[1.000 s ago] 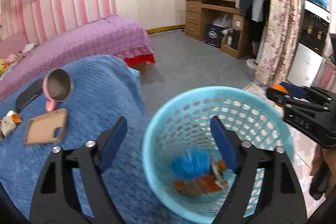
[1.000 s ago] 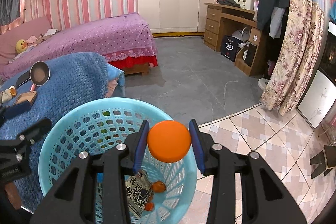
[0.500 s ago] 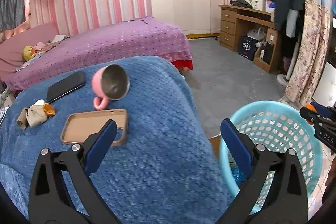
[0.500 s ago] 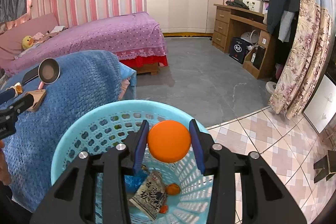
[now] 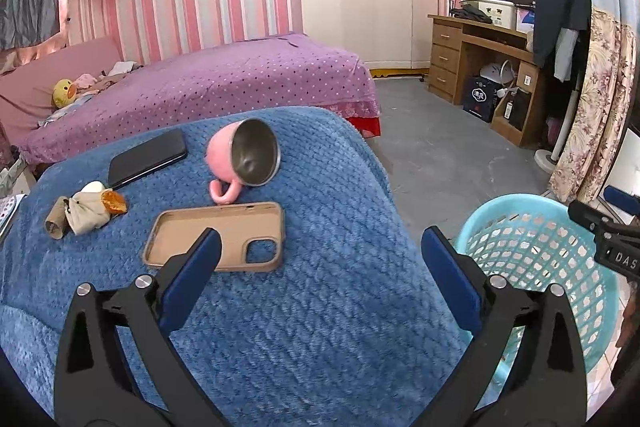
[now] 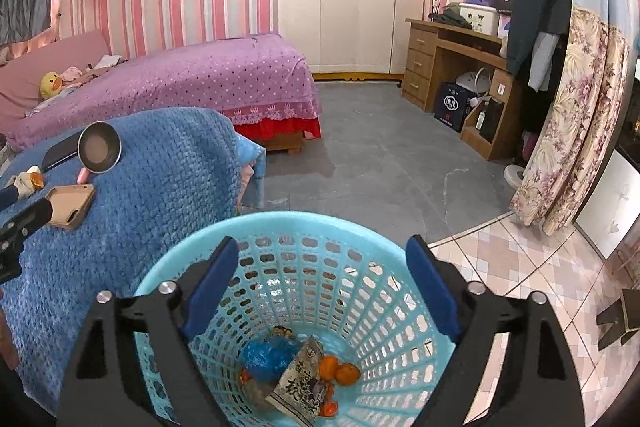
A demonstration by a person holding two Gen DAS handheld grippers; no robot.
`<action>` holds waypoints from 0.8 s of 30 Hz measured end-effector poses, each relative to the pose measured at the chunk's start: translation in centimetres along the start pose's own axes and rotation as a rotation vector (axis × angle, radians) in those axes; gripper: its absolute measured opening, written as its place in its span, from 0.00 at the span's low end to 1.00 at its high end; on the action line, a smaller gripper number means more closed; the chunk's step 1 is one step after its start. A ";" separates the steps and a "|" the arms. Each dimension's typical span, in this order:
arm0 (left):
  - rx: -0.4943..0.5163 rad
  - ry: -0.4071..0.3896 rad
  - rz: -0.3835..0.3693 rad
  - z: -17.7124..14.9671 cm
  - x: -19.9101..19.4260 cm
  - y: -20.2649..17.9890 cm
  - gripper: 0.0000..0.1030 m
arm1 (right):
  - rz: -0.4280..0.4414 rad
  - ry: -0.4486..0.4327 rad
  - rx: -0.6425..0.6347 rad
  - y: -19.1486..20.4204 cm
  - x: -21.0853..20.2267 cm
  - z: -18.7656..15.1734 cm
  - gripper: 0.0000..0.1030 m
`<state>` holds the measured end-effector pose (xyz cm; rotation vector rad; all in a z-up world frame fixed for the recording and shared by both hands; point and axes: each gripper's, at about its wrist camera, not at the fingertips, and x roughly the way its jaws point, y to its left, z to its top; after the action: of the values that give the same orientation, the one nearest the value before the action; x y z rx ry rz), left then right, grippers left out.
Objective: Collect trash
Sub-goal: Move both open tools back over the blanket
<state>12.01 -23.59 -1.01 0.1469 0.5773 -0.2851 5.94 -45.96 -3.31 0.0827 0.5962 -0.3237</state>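
Next: the wrapper wad on the blanket.
Your left gripper [image 5: 316,269] gapes empty; wad [image 5: 86,209] lies ahead-left, nearer it than the right gripper [image 6: 320,281], just opened, empty.

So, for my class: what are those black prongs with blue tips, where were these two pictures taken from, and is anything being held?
Each is a hand-held gripper carried by a person, with a camera looking along its two fingers. The left hand-held gripper is open and empty above a blue blanket bearing a pink cup, phone, phone case and crumpled scraps. The right hand-held gripper, jaws just opened, holds nothing over the blue basket, where wrappers and orange pieces lie.
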 end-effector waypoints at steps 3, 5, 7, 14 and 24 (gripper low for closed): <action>0.000 -0.006 0.014 -0.2 -0.2 1.2 0.94 | -0.010 0.002 -0.006 1.0 0.2 0.2 0.91; -0.004 -0.010 0.021 -0.2 -0.3 2.2 0.94 | -0.013 0.015 -0.004 1.6 0.6 0.2 0.91; -0.009 -0.012 0.027 -0.2 -0.3 3.3 0.94 | -0.026 0.020 -0.014 2.3 0.8 0.3 0.91; -0.002 -0.009 0.073 -0.3 0.1 7.6 0.94 | -0.021 0.000 -0.001 4.8 1.0 0.9 0.92; -0.039 -0.013 0.133 -0.9 0.6 14.3 0.94 | -0.017 -0.010 0.009 7.6 1.3 0.8 0.92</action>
<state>16.38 -9.90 -1.29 0.1452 0.5575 -0.1458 9.84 -39.27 -3.53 0.0850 0.5859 -0.3437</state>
